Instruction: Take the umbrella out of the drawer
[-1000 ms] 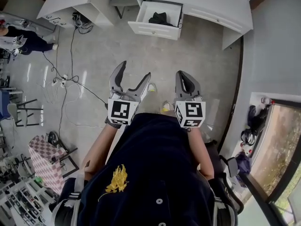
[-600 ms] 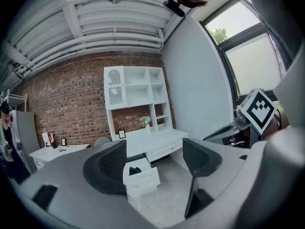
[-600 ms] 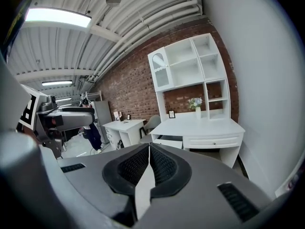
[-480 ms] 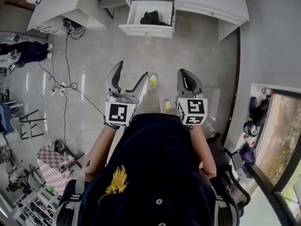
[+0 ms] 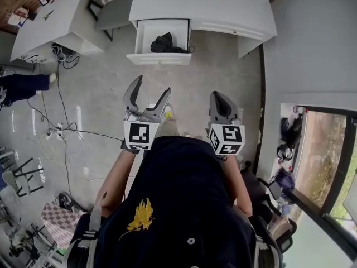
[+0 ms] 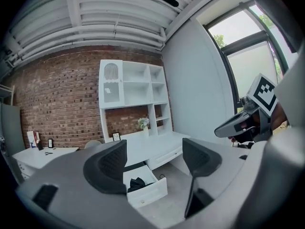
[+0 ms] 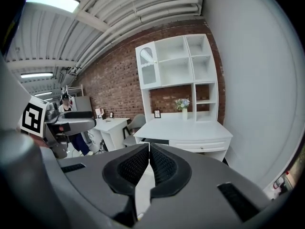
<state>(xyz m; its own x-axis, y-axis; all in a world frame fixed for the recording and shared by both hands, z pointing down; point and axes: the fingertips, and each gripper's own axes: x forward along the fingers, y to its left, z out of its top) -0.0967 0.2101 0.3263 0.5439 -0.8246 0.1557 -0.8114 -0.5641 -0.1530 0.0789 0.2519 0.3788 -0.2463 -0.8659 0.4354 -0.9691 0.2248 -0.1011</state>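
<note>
Grey floor [image 5: 223, 71] fills most of the head view, with a long white desk [image 5: 201, 7] at its far edge, well ahead of the left fingers [image 5: 133, 94] and the right fingers [image 5: 220, 102]. Its drawer [image 5: 159, 57] stands pulled open, straight out beyond the left fingers and somewhat to the left of the right ones. The left gripper [image 5: 152, 85] is held at about waist height with its jaws spread wide and nothing between them; its own view frames the open drawer in the gap between them. The right gripper [image 5: 218, 96] has its jaws pressed together face to face, with nothing caught in them. The umbrella [image 5: 163, 42] lies inside the drawer as a dark, rumpled bundle, far out of reach of either gripper. It looks like a folded compact one, so it is probably light, with soft loose cloth over a stiff core of ribs and shaft. The cloth may slip or bunch if pinched alone. A hold across the thick middle of the bundle, deep enough to catch the core, seems safest; its handle cannot be made out from here.
</note>
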